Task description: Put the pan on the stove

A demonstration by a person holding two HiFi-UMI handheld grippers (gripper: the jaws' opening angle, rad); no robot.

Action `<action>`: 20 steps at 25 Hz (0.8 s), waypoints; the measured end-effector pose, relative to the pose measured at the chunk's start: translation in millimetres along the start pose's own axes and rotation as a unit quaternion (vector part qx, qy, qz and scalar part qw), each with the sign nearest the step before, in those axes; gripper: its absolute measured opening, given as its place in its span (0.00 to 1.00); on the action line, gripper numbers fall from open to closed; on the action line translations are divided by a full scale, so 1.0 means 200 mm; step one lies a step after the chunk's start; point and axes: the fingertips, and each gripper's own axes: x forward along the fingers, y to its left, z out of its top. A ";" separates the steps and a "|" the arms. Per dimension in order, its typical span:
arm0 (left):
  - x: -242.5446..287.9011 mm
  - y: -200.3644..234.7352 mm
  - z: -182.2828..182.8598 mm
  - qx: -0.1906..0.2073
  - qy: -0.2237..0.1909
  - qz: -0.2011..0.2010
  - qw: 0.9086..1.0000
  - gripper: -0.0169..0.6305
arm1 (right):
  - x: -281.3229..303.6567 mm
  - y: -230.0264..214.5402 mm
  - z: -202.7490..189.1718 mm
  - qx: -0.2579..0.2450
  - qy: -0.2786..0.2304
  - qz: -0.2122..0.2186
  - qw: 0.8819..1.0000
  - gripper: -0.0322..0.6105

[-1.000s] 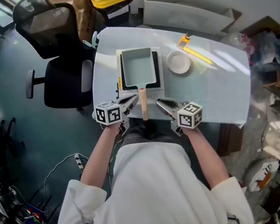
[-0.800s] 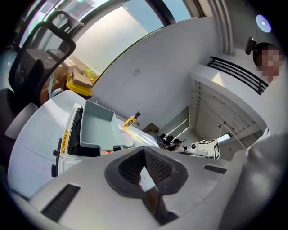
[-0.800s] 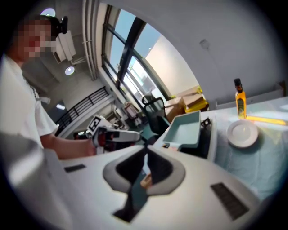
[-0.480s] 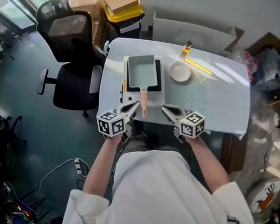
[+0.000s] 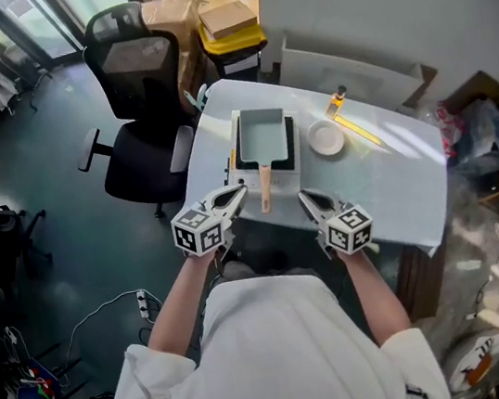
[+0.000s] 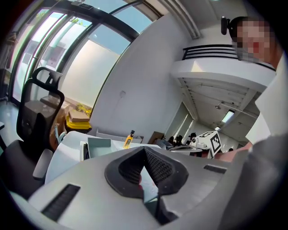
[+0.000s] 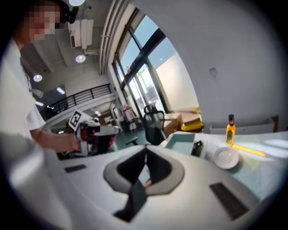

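Observation:
A pale teal rectangular pan (image 5: 263,132) sits on a flat portable stove (image 5: 292,161) at the near left of the table, its wooden handle (image 5: 266,188) pointing toward me. My left gripper (image 5: 239,190) hovers just left of the handle's end, shut and empty. My right gripper (image 5: 306,197) is a little right of the handle, also shut with nothing in it. In the left gripper view the pan (image 6: 99,146) lies beyond the closed left gripper (image 6: 144,150). The right gripper view shows the pan (image 7: 183,143) past the closed right gripper (image 7: 146,152).
A white plate (image 5: 325,138) lies right of the stove, with a small bottle (image 5: 338,97) and a yellow strip (image 5: 362,127) behind it. A black office chair (image 5: 135,99) stands left of the table (image 5: 397,180). A yellow bin with boxes (image 5: 232,27) is behind.
Both grippers have drawn back from the pan handle toward me, and the right jaws have closed. The head view has shifted; the pan stays on the stove.

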 end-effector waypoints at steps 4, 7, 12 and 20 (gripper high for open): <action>-0.08 0.03 0.06 0.016 -0.009 -0.004 1.000 0.07 | 0.00 0.02 0.08 -0.010 -0.017 -0.029 0.999 0.10; -0.13 0.07 0.08 0.024 -0.005 -0.007 1.000 0.07 | 0.00 0.02 0.12 -0.004 -0.029 -0.054 0.998 0.10; -0.18 0.15 0.14 0.033 -0.002 -0.013 0.999 0.07 | -0.01 0.04 0.19 -0.010 -0.043 -0.079 0.996 0.10; -0.17 0.18 0.19 0.022 -0.007 -0.024 0.999 0.07 | -0.01 0.10 0.22 -0.019 -0.050 -0.084 0.995 0.10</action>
